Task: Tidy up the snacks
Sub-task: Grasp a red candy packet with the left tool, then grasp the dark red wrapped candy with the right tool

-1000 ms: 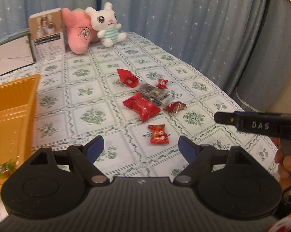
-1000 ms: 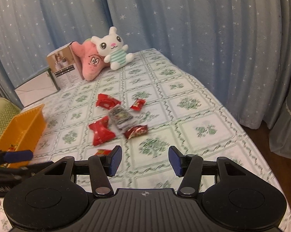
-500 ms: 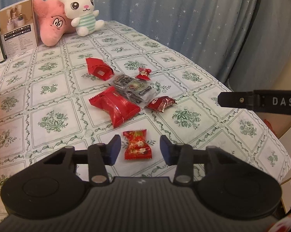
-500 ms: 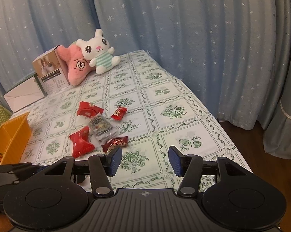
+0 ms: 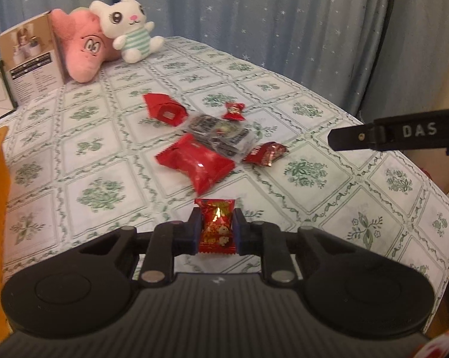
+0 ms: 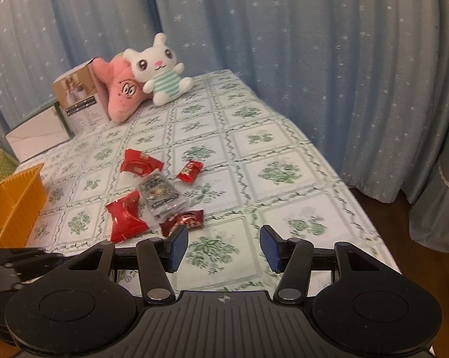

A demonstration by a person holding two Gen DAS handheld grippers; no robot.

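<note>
Both tongs were over the table: the left gripper [image 5: 217, 229] was clamped on a small red candy wrapper printed with gold and cartoon figures [image 5: 216, 226], its blue pads pressed against the wrapper's two sides, while the right gripper [image 6: 223, 248] had its blue-padded jaws apart with nothing between them

Taking the large red pillow-shaped snack packet [image 5: 198, 161] as the landmark, the clamped candy sat just in front of it in the left wrist view, at the near edge of the green floral tablecloth [image 5: 99, 191]. Touching the packet's far right side lay a clear sachet with dark printing [image 5: 221, 135]. Beyond the packet to the left lay a flat red pouch [image 5: 164, 109]; beyond the sachet sat a tiny red twist-wrapped sweet [image 5: 234, 111]. Just right of the packet lay a dark red foil sweet [image 5: 265, 155], which in the right wrist view sat just ahead of the right gripper's left pad [image 6: 176, 247]

Well left of the packet stood an orange ribbed plastic bin [image 6: 15, 205]. Far behind the packet, at the table's back edge, a white plush rabbit in a green striped shirt [image 5: 127, 26] leaned on a pink plush star [image 5: 83, 49] beside a brown cardboard box [image 5: 30, 59], in front of blue starred curtains [image 5: 254, 15]
</note>
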